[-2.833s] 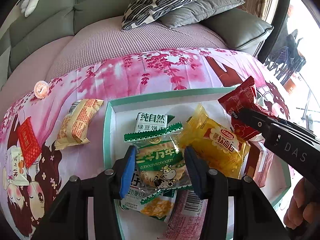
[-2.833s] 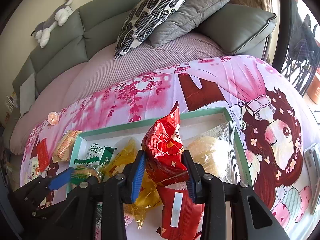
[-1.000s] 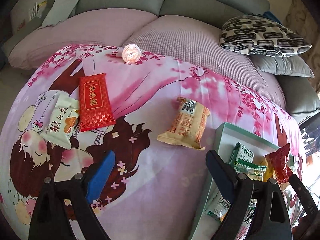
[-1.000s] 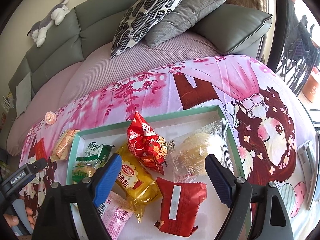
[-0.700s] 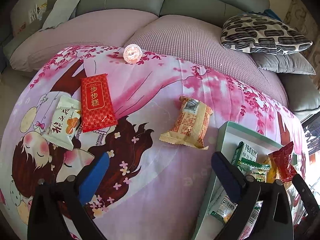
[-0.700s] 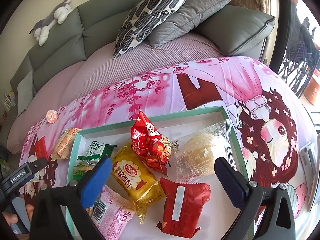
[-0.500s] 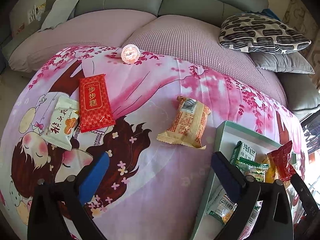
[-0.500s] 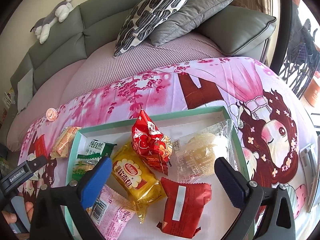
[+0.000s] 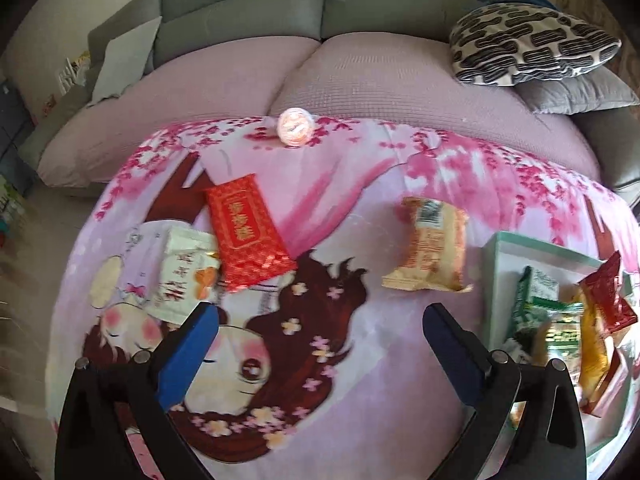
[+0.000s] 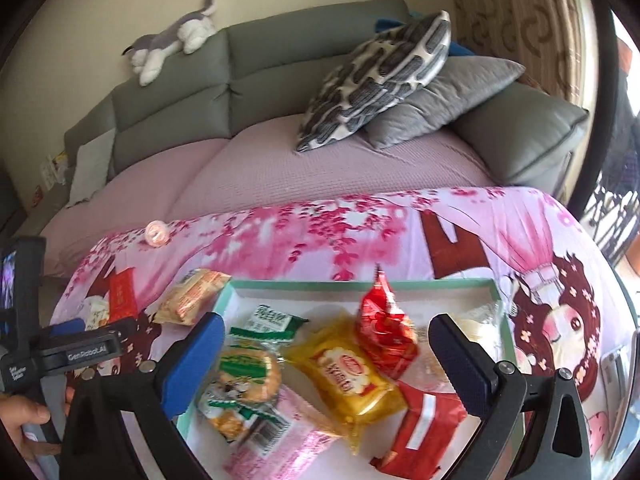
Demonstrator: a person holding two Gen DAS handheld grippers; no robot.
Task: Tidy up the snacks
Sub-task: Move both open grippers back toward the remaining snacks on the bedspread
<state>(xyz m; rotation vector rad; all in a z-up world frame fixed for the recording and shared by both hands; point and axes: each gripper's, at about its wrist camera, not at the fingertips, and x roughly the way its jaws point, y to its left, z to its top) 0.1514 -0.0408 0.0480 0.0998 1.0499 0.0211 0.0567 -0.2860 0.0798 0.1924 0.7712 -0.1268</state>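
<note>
Tray (image 10: 224,294) mostly filled; orange pack (image 9: 430,256), red pack (image 9: 248,236), white pack (image 9: 184,276) left of tray. Both grippers (image 9: 320,352) (image 10: 326,364) wide, empty.

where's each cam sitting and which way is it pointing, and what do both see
Left wrist: rides the left hand-held gripper, looking down past its open blue pads at the cloth-covered table with loose snacks: red packet, white packet, orange packet.
Right wrist: rides the right hand-held gripper, jaws open, looking down into the tray of snacks; a hand holding the left gripper shows at the left edge.
Shared: orange packet, tray, round jelly cup, sofa and patterned pillow.
</note>
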